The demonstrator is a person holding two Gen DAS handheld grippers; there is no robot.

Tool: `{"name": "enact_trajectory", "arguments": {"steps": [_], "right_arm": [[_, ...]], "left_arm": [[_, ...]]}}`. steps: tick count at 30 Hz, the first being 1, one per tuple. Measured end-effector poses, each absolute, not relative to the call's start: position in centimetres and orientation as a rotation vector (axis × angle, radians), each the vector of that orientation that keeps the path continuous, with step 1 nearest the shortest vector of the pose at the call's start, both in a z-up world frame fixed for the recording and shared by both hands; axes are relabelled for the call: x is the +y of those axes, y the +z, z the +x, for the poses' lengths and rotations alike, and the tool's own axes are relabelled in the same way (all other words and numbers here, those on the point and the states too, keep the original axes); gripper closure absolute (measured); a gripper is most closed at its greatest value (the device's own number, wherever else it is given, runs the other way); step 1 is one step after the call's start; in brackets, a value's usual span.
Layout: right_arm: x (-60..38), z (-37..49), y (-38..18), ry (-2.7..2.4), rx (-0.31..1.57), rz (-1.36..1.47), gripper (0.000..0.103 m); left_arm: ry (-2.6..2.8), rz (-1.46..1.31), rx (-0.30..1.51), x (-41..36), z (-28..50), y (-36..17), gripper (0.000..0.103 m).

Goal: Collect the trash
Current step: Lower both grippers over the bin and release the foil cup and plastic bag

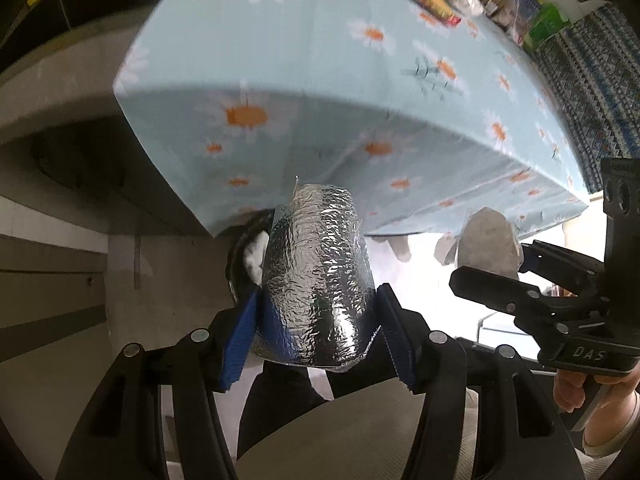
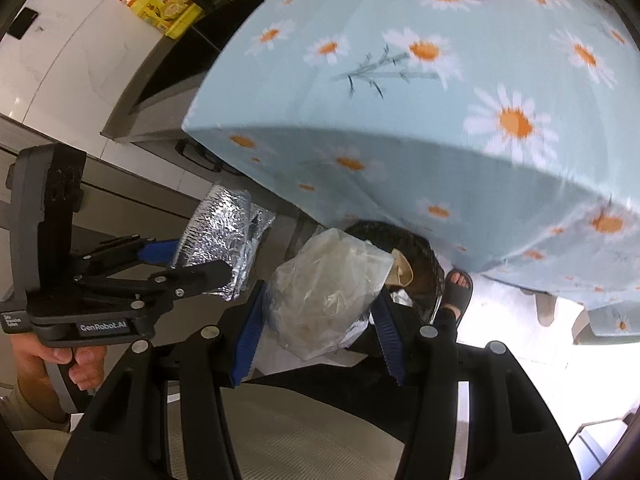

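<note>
Left wrist view shows the left tongs (image 1: 318, 312) clamped on a crumpled foil wrapper (image 1: 320, 276) held below the near edge of the desk (image 1: 280, 40), over a dark bin (image 1: 240, 256) mostly hidden behind it; light and crushable, the foil is best held across its middle, as here. The right tongs (image 2: 320, 316) are clamped on a clear plastic bag (image 2: 328, 284), limp and slippery, near the same bin (image 2: 420, 268). The bin's depth and contents are hard to make out, and the far litter on the desk is blurred.
</note>
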State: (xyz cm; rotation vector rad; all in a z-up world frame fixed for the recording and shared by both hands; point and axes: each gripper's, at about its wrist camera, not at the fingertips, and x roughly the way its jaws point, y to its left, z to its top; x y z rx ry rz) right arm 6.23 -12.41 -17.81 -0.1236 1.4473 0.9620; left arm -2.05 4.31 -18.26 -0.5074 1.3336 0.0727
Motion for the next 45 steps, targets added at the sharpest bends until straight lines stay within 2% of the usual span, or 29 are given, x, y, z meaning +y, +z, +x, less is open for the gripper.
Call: {"name": "enact_trajectory", "arguments": {"steps": [15, 26, 27, 29, 30, 31, 45], "right_arm": [[-12.1, 6.4, -21.8, 0.934, 1.539, -0.135, 0.05], [-11.5, 7.1, -22.3, 0.934, 1.553, -0.139, 0.049], [-11.5, 7.2, -22.4, 0.928, 1.559, -0.131, 0.048], [-11.6, 7.6, -22.5, 0.899, 1.573, -0.115, 0.032], [-11.7, 7.8, -22.3, 0.897, 1.571, -0.098, 0.031], [-11.7, 7.8, -22.3, 0.896, 1.57, -0.096, 0.031], [-12.0, 8.7, -21.5, 0.867, 1.563, -0.057, 0.031]], "left_arm": [[0.069, -0.555, 1.441, 3.3, -2.6, -23.6, 0.046], [0.071, -0.581, 1.471, 3.5, -2.4, -24.9, 0.044], [0.075, -0.586, 1.474, 3.6, -2.3, -24.9, 0.042], [0.08, -0.605, 1.484, 3.7, -2.1, -25.2, 0.036], [0.083, -0.613, 1.488, 3.8, -2.0, -25.3, 0.029], [0.087, -0.614, 1.484, 3.9, -2.0, -25.2, 0.028], [0.106, -0.611, 1.474, 4.7, -2.0, -24.5, 0.028]]}}
